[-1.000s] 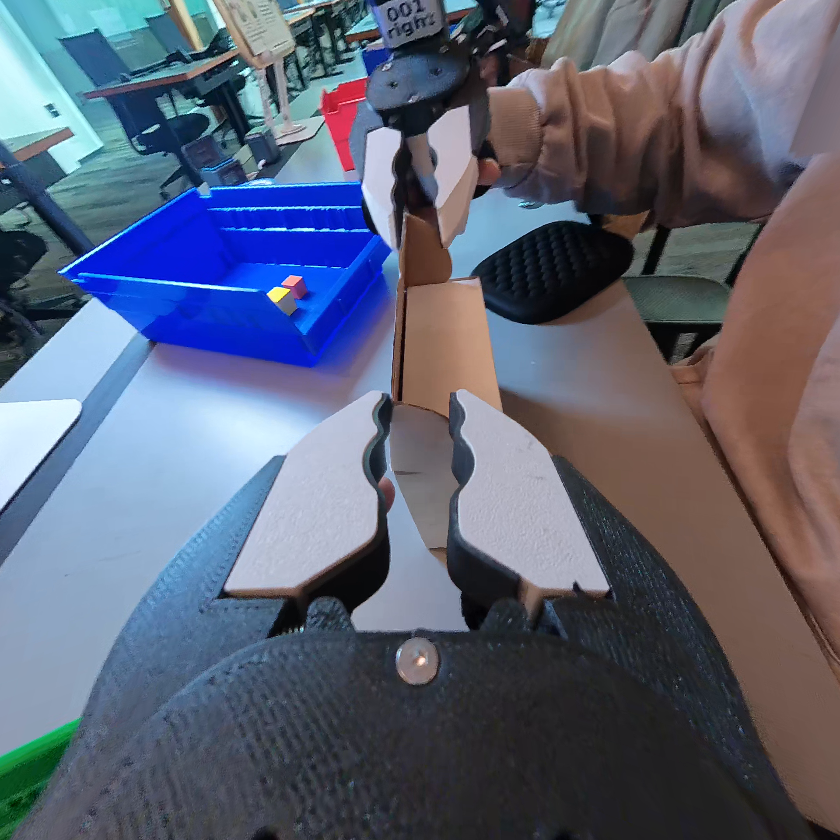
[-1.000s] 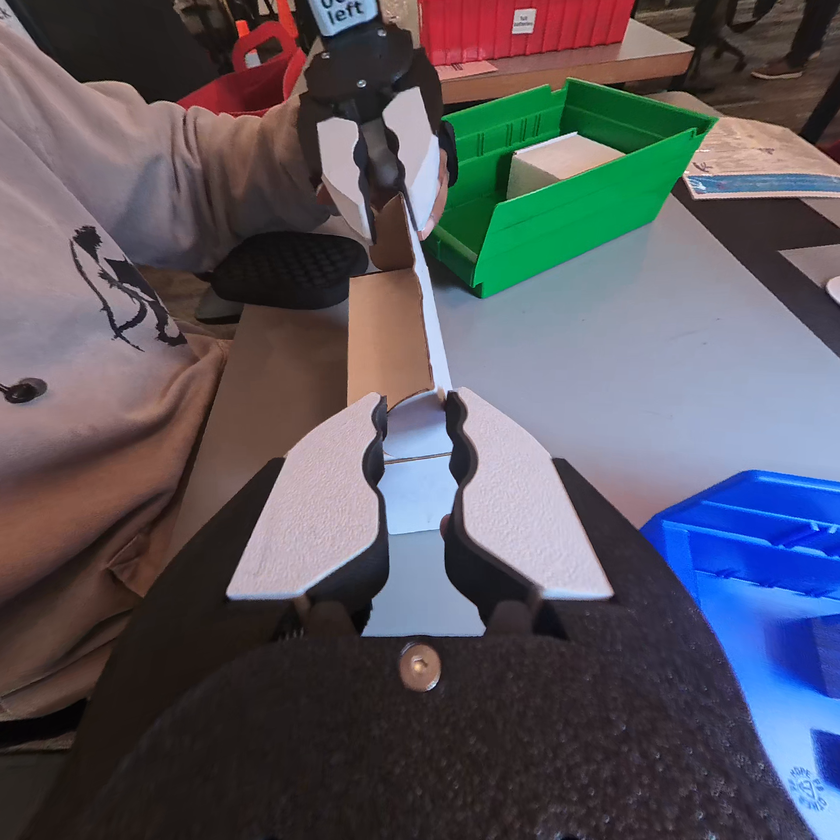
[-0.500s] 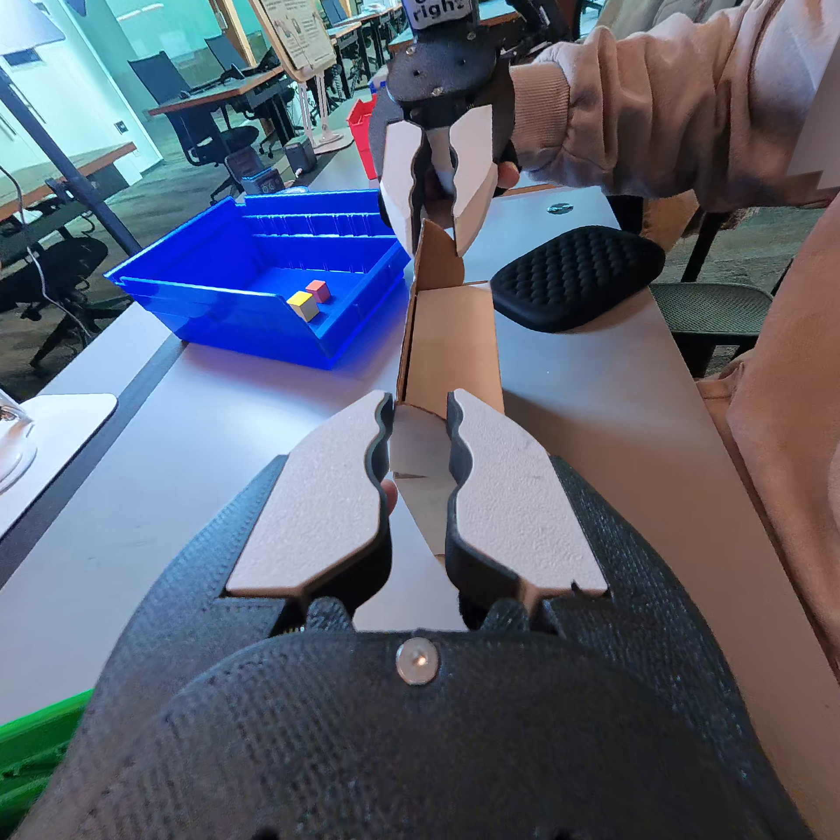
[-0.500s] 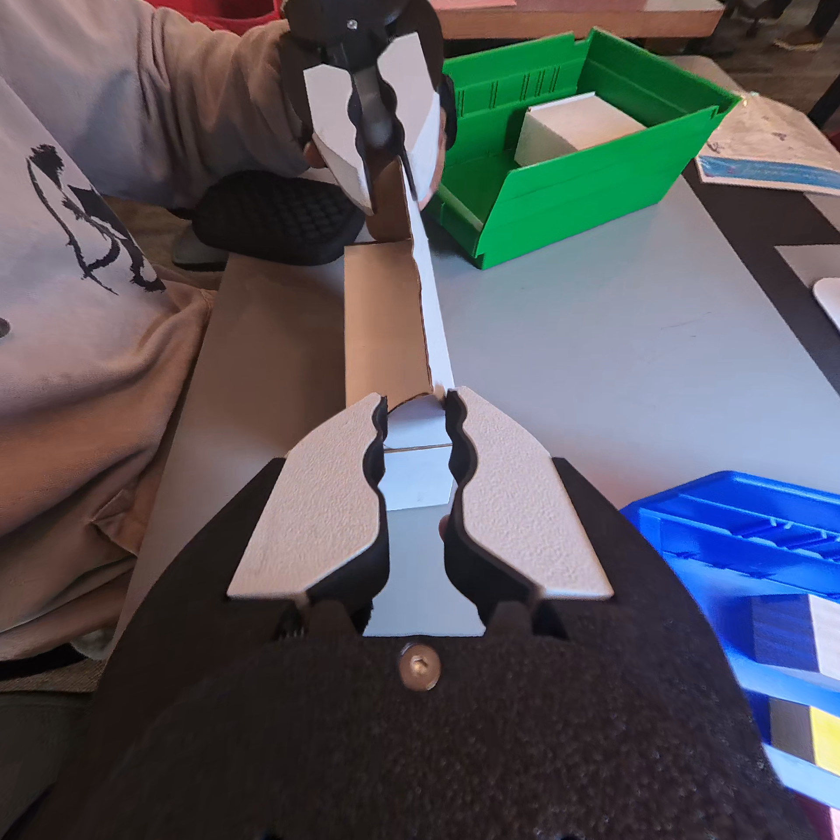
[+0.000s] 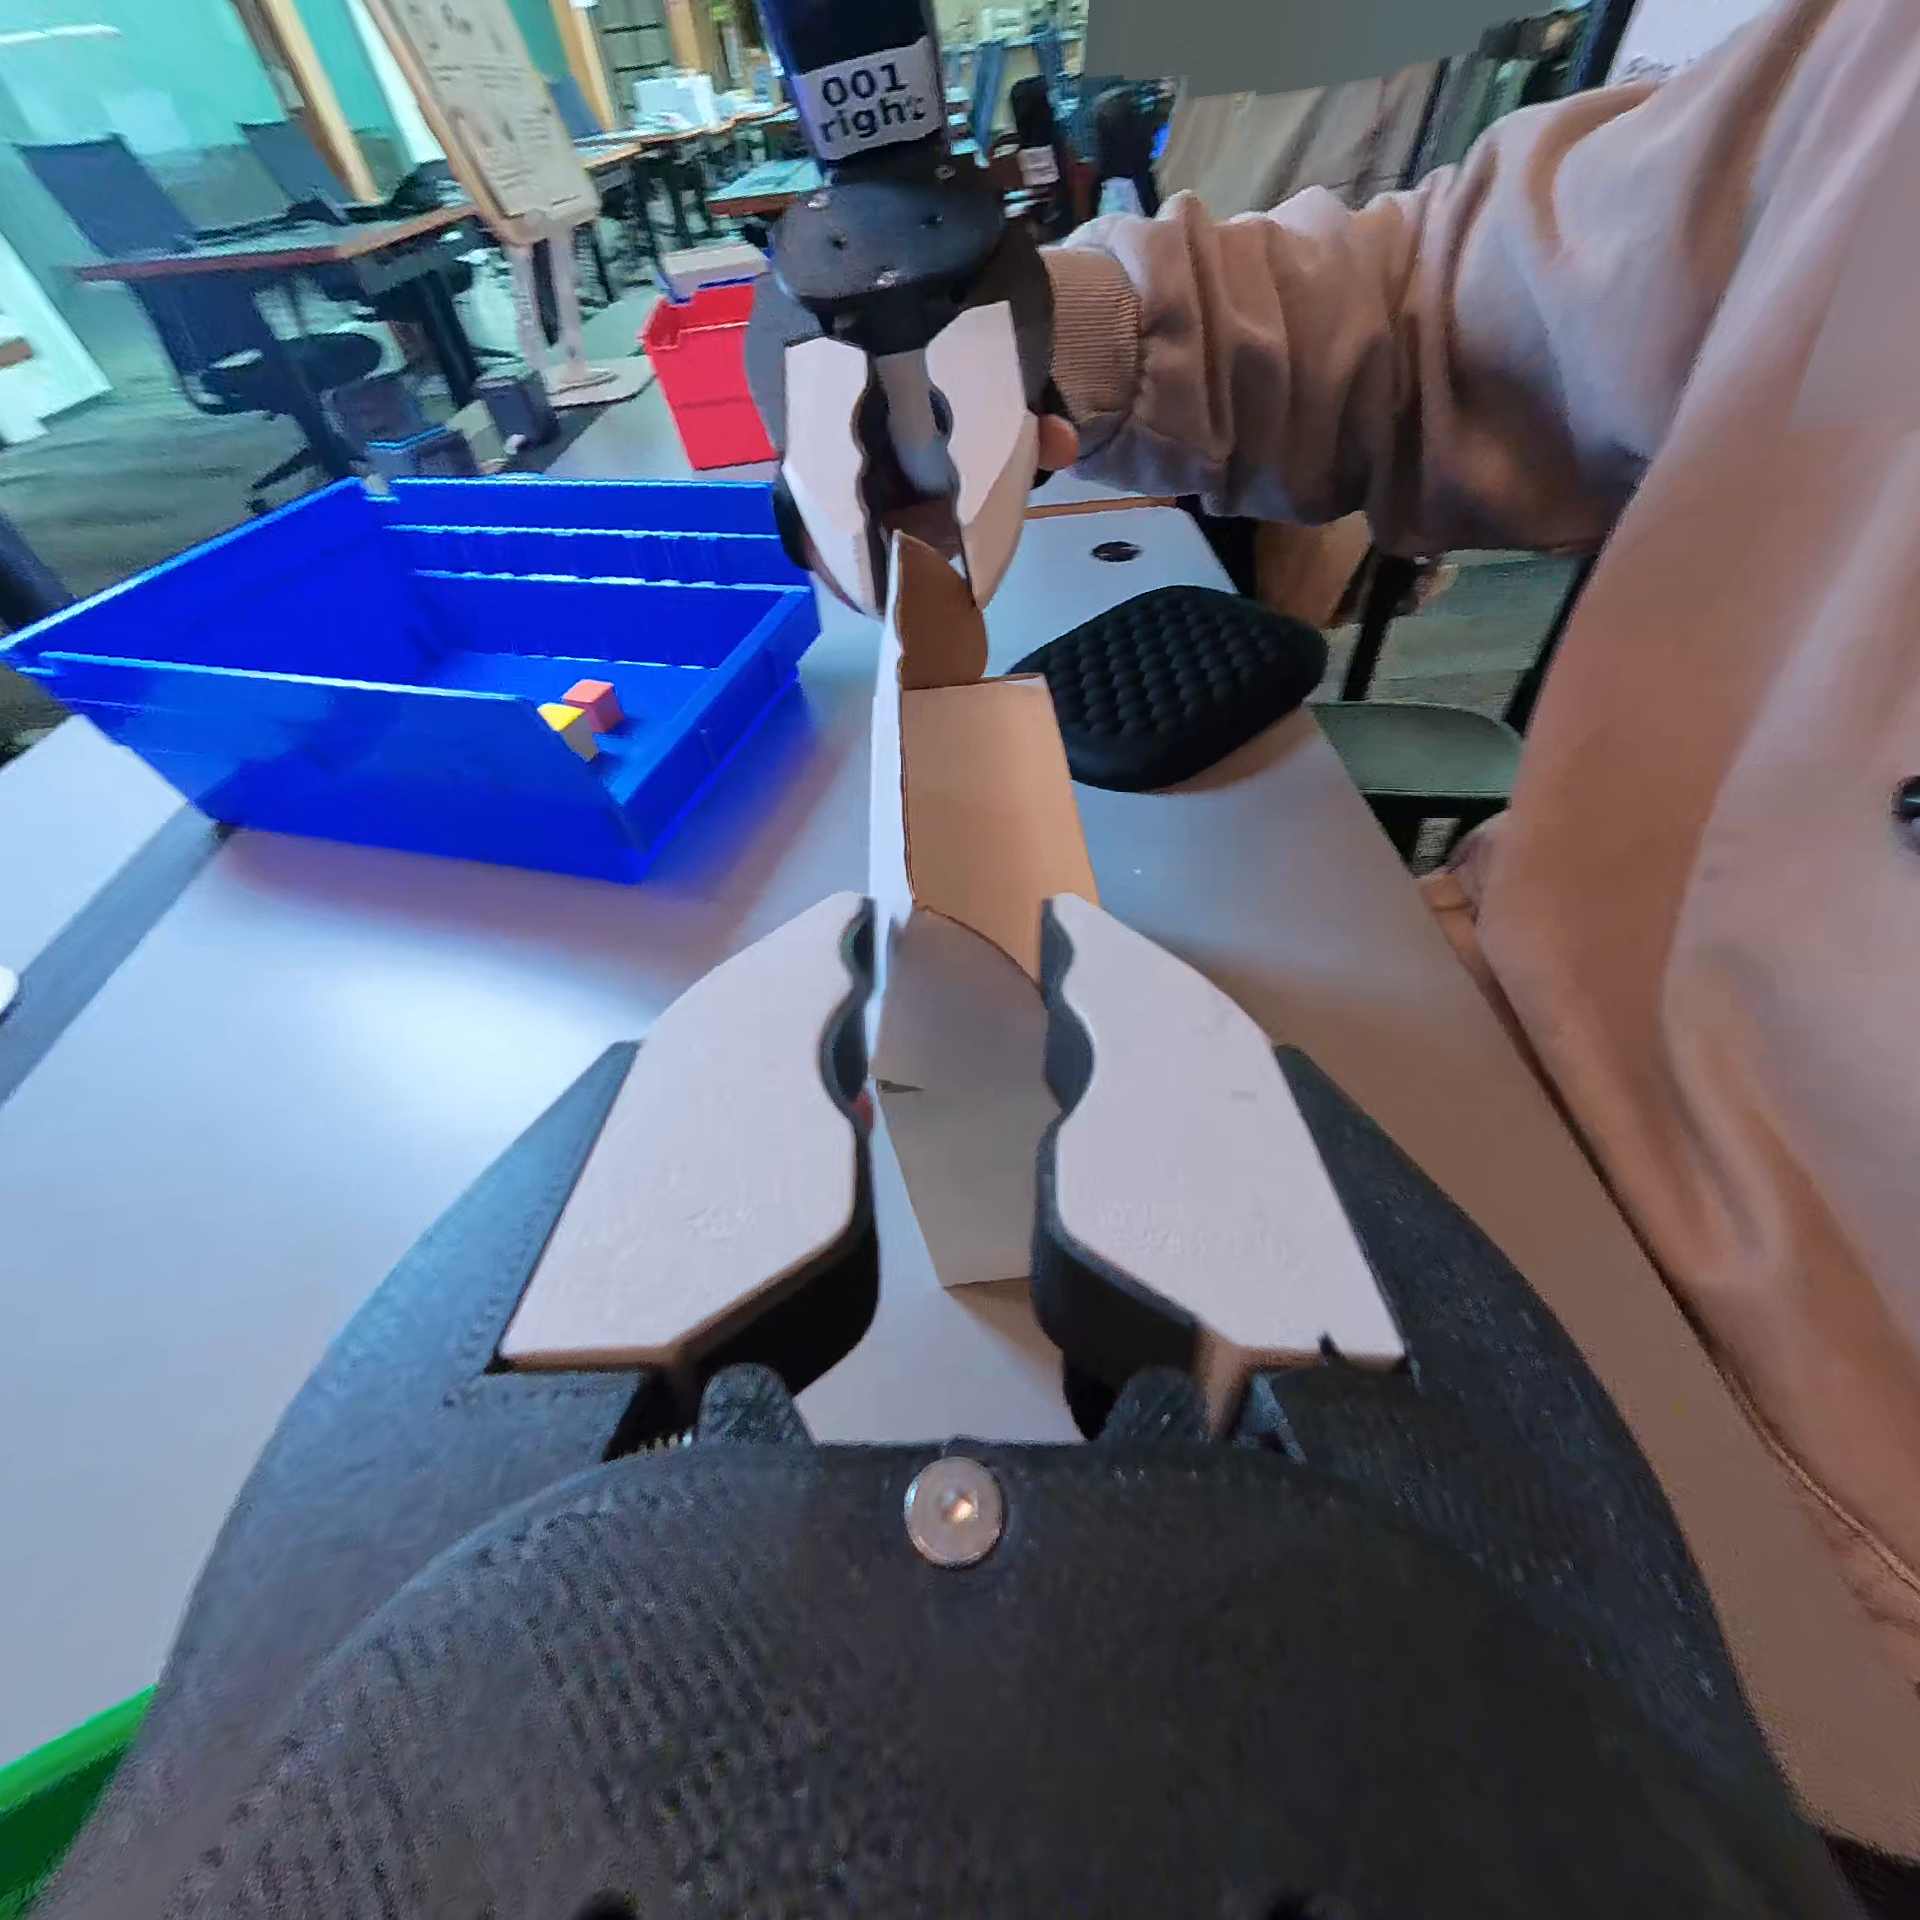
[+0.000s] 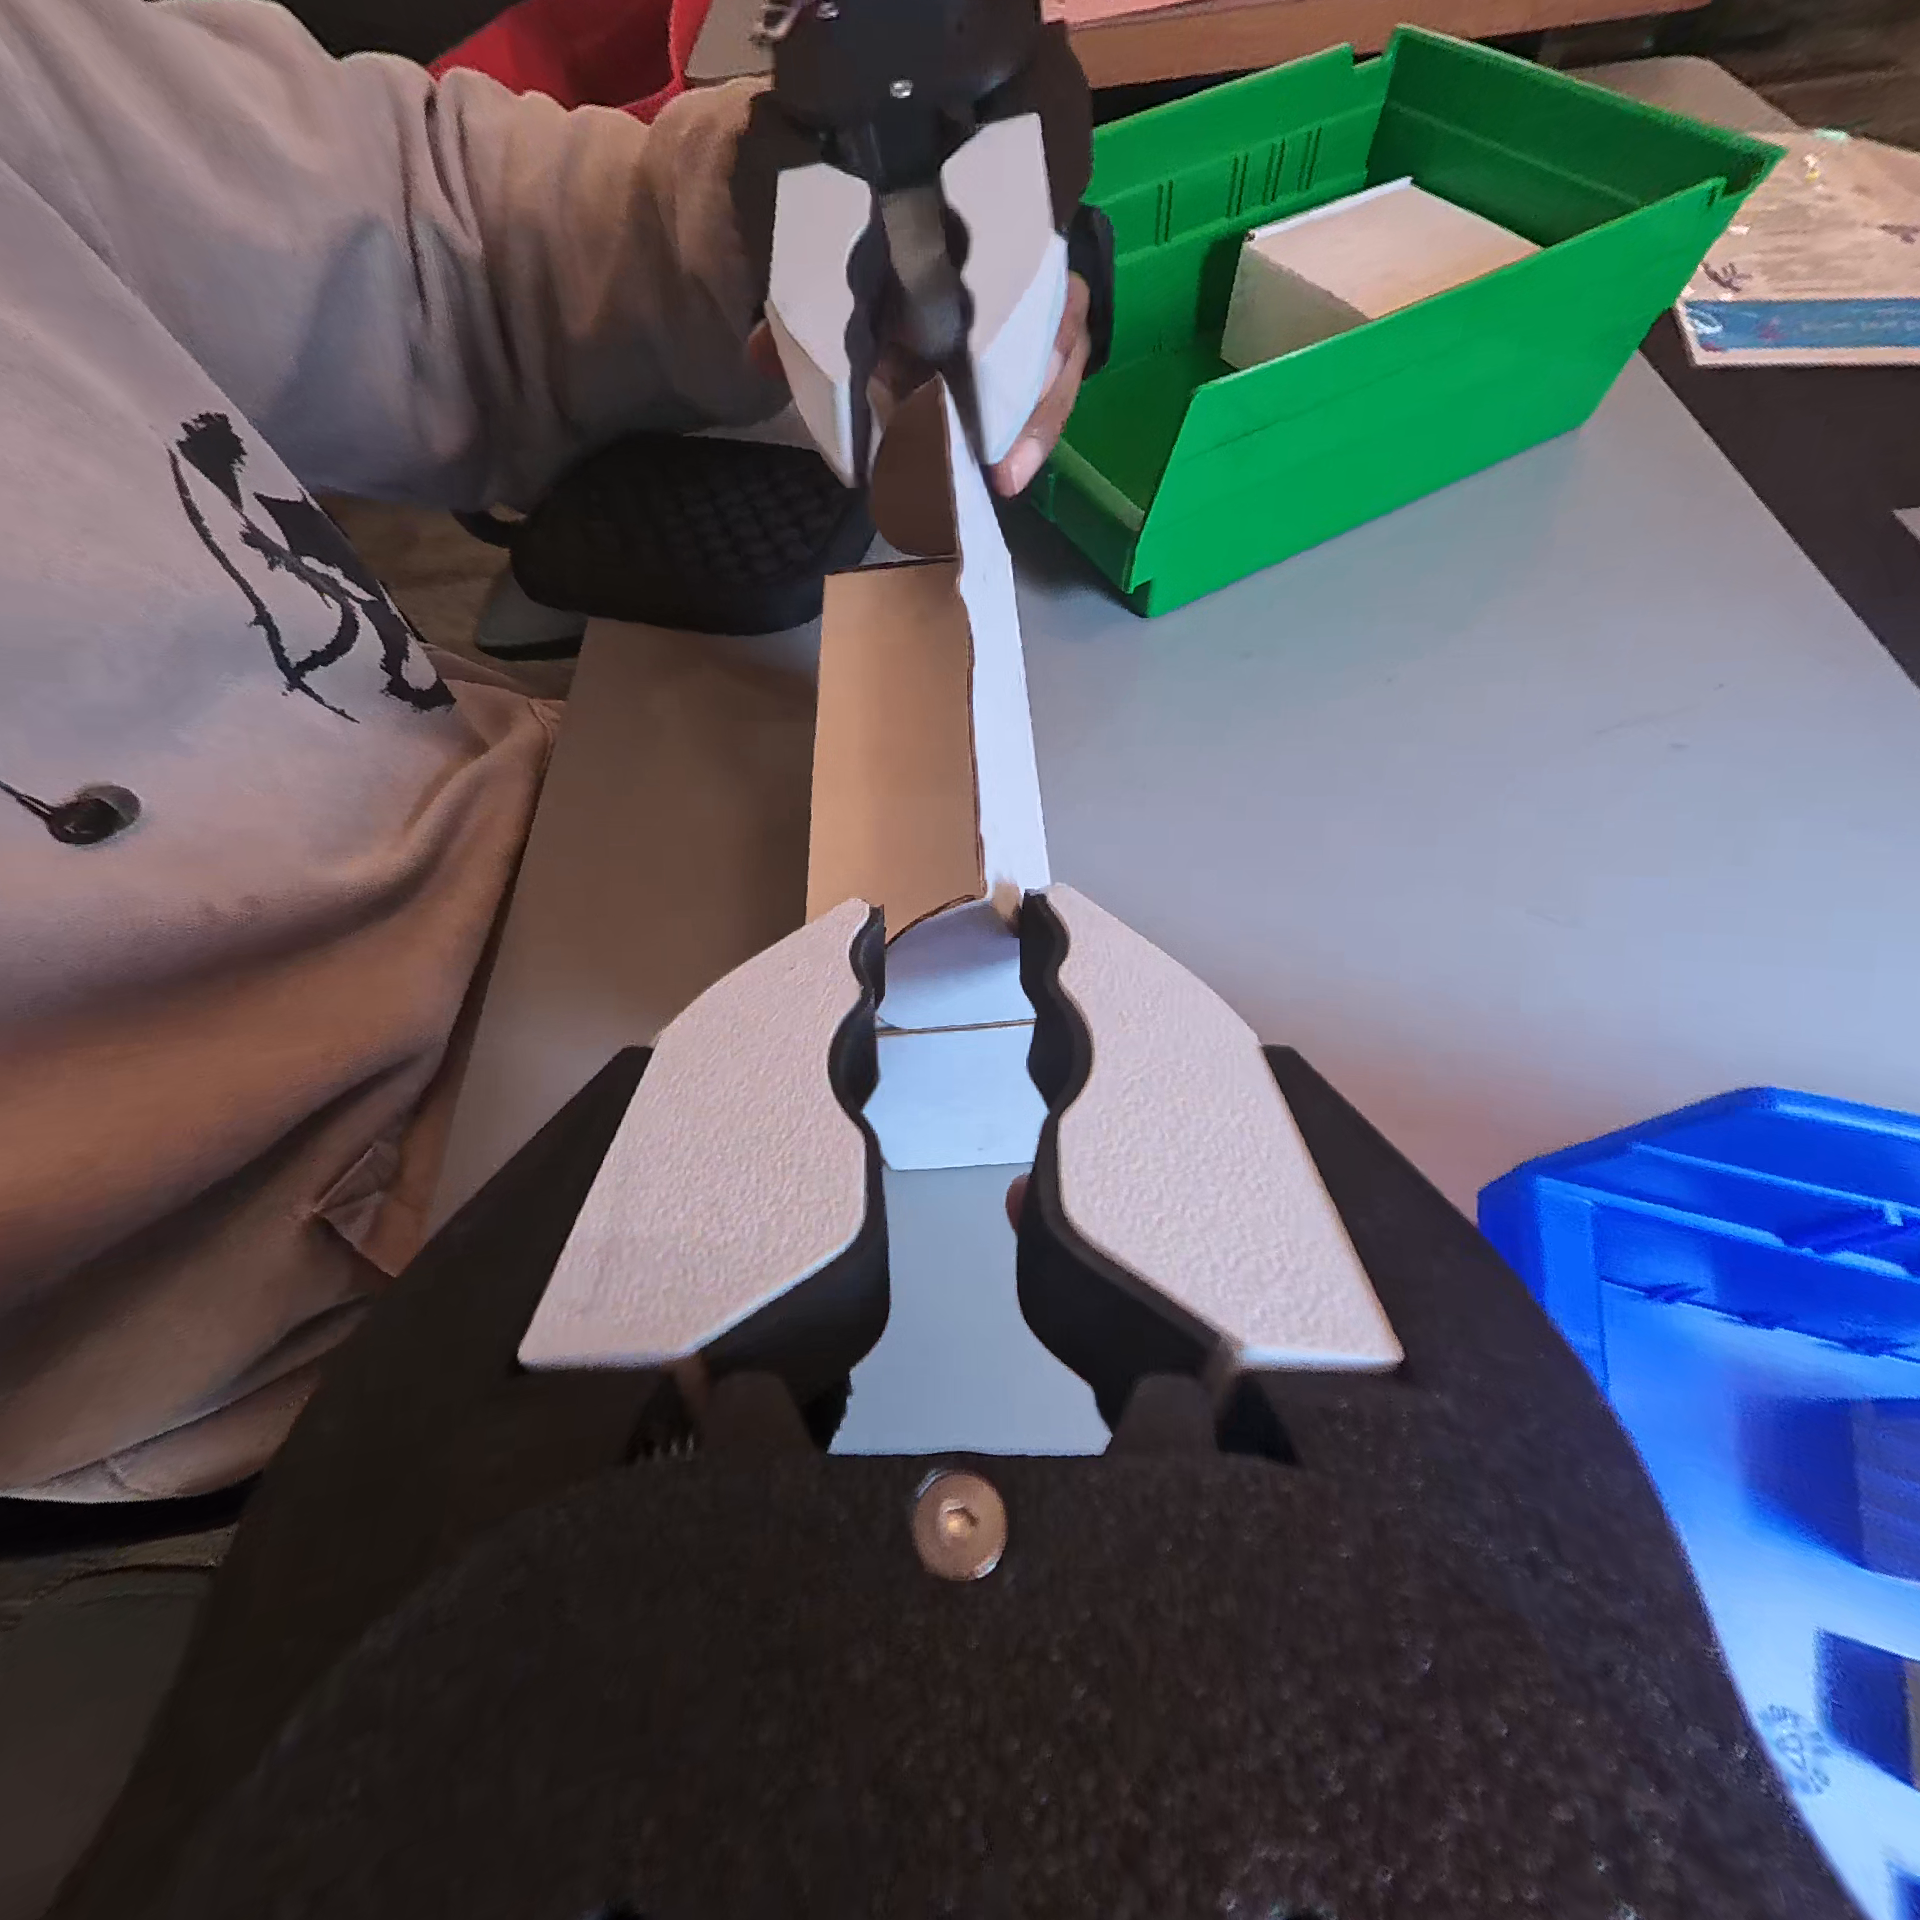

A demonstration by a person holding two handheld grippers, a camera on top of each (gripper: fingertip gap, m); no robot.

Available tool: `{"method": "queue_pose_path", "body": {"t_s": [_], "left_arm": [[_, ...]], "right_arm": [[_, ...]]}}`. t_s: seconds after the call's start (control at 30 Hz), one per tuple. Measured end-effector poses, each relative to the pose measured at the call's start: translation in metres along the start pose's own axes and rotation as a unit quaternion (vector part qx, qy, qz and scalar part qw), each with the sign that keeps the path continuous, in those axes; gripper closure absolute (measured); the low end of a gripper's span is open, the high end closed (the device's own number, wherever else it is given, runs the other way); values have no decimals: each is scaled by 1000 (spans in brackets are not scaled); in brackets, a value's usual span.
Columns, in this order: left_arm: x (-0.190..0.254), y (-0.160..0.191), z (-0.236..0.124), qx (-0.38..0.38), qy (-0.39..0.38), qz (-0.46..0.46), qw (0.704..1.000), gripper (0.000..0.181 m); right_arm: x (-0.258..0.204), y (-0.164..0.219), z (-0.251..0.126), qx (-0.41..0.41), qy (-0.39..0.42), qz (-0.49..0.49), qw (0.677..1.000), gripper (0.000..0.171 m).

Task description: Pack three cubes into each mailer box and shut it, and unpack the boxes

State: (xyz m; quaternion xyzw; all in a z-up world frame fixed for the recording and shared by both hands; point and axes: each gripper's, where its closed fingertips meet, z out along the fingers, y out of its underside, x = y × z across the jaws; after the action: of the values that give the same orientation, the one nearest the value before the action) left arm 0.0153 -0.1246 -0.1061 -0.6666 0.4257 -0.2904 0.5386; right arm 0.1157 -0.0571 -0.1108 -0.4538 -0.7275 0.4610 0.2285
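We hold the box [image 5: 977,810] between both grippers.
Left gripper [image 5: 951,925] and right gripper [image 6: 951,914] each pinch an end flap, above the worktop [image 6: 1403,790].

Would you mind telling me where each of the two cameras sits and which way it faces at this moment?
Left wrist view: behind the left gripper, looking along the mailer box toward the right gripper and blue bin; the person's sleeve shows.
Right wrist view: behind the right gripper, looking the opposite way toward the left gripper and green bin; the person's torso shows.
Shared: both grippers, box, blue bin, black pad, grey table.
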Motion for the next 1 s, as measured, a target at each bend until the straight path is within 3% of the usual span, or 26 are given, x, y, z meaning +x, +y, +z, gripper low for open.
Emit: {"method": "queue_pose_path", "body": {"t_s": [0.07, 0.17, 0.27, 0.4, 0.63, 0.87, 1.0], "left_arm": [[4, -1, -5, 13, 33, -10, 999, 138], [3, 4, -4, 2, 43, 8, 999, 137], [10, 7, 2, -12, 72, 16, 997, 151], [3, 4, 4, -19, 65, -7, 998, 155], [-6, -3, 1, 18, 80, -116, 990, 157], [-9, -15, -12, 57, 84, -127, 987, 157], [-13, -10, -13, 50, 84, -191, 977, 158]], "right_arm": [[0, 0, 0, 2, -1, -8, 1000, 146], [-1, 3, 0, 0, -7, -18, 1000, 143], [-2, 7, 3, -8, -13, -20, 1000, 143], [-1, 5, 3, -7, -6, -1, 1000, 144], [-1, 1, 4, -10, -17, 48, 999, 145], [-5, -18, 4, 13, 49, -66, 997, 146], [-8, -15, 9, 25, 16, 3, 1000, 146]]}}
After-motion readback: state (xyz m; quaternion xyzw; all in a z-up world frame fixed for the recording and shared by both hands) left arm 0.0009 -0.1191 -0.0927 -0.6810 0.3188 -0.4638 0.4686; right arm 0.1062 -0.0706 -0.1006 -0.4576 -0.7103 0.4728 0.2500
